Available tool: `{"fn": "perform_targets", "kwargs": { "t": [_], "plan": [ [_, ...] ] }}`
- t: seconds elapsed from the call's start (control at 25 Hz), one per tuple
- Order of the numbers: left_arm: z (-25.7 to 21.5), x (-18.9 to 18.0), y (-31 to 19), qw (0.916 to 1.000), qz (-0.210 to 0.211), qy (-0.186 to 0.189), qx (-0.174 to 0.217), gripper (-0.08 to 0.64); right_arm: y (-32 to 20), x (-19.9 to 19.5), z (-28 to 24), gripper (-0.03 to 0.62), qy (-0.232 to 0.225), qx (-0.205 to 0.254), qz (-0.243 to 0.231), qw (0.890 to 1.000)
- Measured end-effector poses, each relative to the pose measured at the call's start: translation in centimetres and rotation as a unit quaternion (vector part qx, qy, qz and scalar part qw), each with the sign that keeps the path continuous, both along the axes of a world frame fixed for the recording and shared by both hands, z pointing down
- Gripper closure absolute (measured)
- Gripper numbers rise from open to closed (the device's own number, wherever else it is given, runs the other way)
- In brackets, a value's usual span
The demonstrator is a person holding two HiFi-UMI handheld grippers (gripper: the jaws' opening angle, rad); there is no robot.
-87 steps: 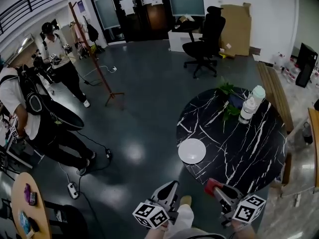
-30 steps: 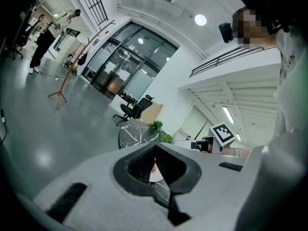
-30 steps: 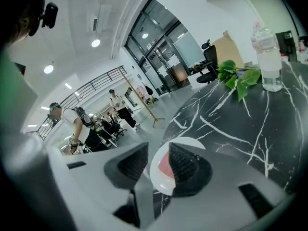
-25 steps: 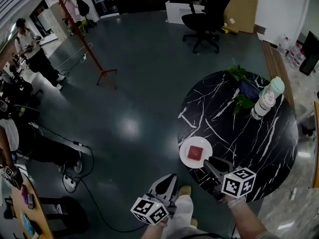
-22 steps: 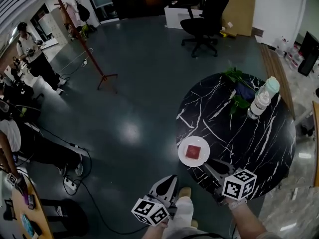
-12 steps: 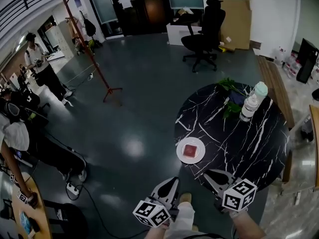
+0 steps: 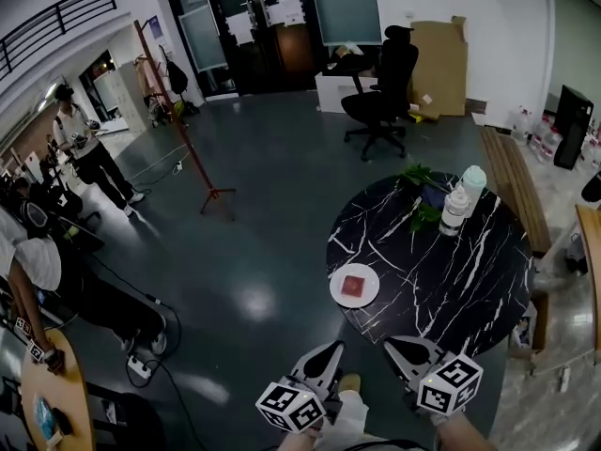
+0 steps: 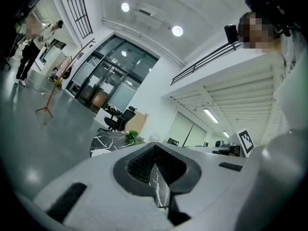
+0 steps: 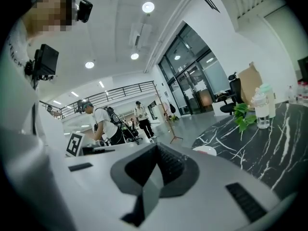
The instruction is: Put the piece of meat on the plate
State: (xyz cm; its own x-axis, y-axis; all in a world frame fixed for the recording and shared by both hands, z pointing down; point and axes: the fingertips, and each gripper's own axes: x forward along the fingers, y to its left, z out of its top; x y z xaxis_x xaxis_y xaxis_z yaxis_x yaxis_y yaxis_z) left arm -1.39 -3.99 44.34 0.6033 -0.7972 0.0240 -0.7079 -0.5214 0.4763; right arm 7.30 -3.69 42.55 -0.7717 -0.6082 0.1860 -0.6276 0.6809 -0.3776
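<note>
Meat on plate; task looks done.
The piece of meat (image 7: 354, 286) lies on the white plate (image 7: 334, 290) on the marble surface (image 7: 441, 271). Left claw (image 7: 332, 349) and right claw (image 7: 393, 345) are both closed and empty, well apart from it. No further move seems needed.

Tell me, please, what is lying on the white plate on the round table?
A red piece of meat lies near the middle of the plate. The plate's surface beneath it is covered.
</note>
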Motion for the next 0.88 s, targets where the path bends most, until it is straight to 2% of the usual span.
{"fn": "perform_targets", "kwargs": {
  "t": [0.28, 0.88],
  "plan": [
    [-1.7, 0.6, 1.9, 0.9998, 0.008, 0.002, 0.020, 0.551, 2.5, 0.4, -1.9, 0.581, 0.003, 0.033, 0.010, 0.999],
    [-1.8, 0.0, 3.5, 0.9998, -0.004, 0.007, 0.019, 0.551, 3.8, 1.2, -1.9, 0.582, -0.001, 0.033, 0.022, 0.999]
  ]
}}
